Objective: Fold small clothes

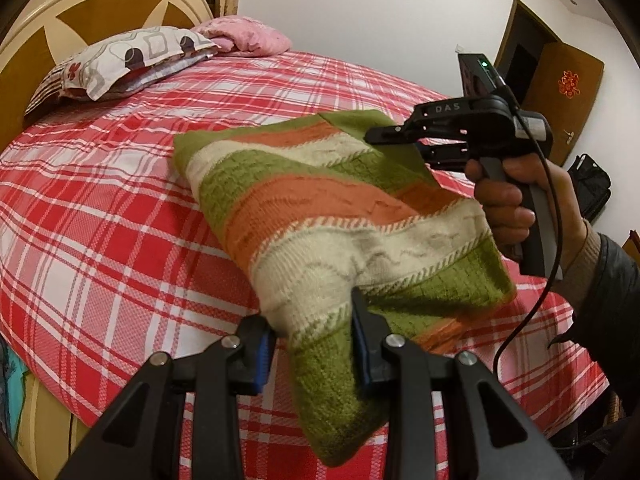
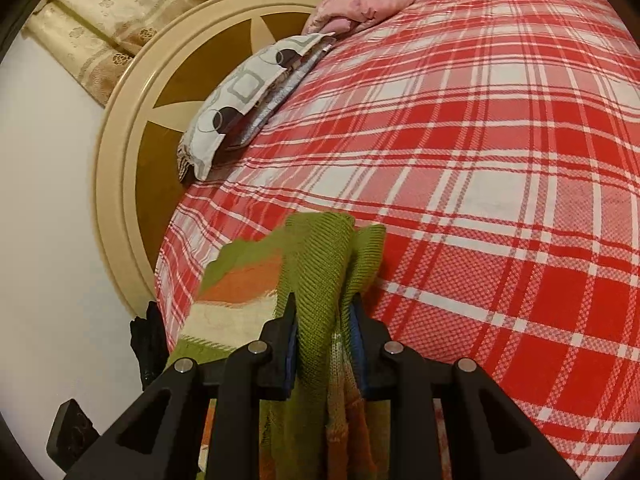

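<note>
While the bed [image 1: 120, 208] with its red plaid cover fills most of both views, a striped knit garment [image 1: 320, 216] in green, orange and cream is held up over it, stretched between the two tools, with only its far corner seeming to meet the cover. A carved headboard [image 1: 80, 12] stands at 10 o'clock in the left wrist view, with a patterned pillow [image 1: 132, 60] and a pink bundle [image 1: 248, 36] beside it; a wooden door [image 1: 560, 80] shows at 2 o'clock.

By the look of it the garment is already doubled at least once, so the fold seems to be mid-way: the piece is carried, not yet laid flat, and smoothing and any final fold appear to be left.

At 6 o'clock in its own view, the left gripper [image 1: 312, 344] is clamped on a bunched lower corner of the knit. At 3 o'clock in that view the right gripper [image 1: 404, 144], with a hand [image 1: 508, 200] on its handle, pinches the far edge; its own camera shows the right gripper closed on a gathered green fold.

Hidden parts: the layers beneath the top face, any sleeves, and what kind of garment it is. The person is cut off past a dark sleeve [image 1: 608, 288], and the bed's near edge runs out of frame.
</note>
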A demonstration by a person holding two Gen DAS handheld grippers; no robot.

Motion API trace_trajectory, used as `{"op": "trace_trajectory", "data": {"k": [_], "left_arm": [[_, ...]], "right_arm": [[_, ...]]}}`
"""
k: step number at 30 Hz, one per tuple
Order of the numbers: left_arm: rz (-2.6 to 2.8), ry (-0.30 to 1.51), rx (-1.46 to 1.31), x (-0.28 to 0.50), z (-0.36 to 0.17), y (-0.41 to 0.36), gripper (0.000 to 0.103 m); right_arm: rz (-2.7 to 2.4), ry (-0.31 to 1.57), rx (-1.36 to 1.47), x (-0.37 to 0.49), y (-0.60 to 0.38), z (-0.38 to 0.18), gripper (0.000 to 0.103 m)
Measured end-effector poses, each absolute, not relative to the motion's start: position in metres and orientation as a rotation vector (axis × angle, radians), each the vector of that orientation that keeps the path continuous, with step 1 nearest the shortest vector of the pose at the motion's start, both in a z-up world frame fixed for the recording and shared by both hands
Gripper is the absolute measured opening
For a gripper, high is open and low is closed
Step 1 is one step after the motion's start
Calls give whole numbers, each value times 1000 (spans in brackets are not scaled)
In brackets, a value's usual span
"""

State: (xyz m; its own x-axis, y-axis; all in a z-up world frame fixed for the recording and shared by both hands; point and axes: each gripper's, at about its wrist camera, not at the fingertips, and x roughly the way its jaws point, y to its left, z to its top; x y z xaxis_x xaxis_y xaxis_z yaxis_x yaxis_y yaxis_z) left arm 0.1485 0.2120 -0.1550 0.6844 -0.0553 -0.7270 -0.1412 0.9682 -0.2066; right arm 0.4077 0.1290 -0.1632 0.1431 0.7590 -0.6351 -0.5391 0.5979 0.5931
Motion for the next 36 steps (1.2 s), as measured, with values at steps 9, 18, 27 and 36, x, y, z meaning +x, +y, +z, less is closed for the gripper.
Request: {"op": "trace_trajectory", "data": {"k": [9,18,27,36], "left_arm": [[70,841,-260,150,-164,210,53],[152,697,-242,136,-126,220,79],[271,779,-227,173,-166,240,96],[245,777,-297,182,-183,247,103]], "right_arm": [[977,970,206,376,110,-137,52],[1116,766,-24,270,107,-104,53],[978,846,-169,262,110,-154,52],[914,908,-223,282,123,-170,52]]}}
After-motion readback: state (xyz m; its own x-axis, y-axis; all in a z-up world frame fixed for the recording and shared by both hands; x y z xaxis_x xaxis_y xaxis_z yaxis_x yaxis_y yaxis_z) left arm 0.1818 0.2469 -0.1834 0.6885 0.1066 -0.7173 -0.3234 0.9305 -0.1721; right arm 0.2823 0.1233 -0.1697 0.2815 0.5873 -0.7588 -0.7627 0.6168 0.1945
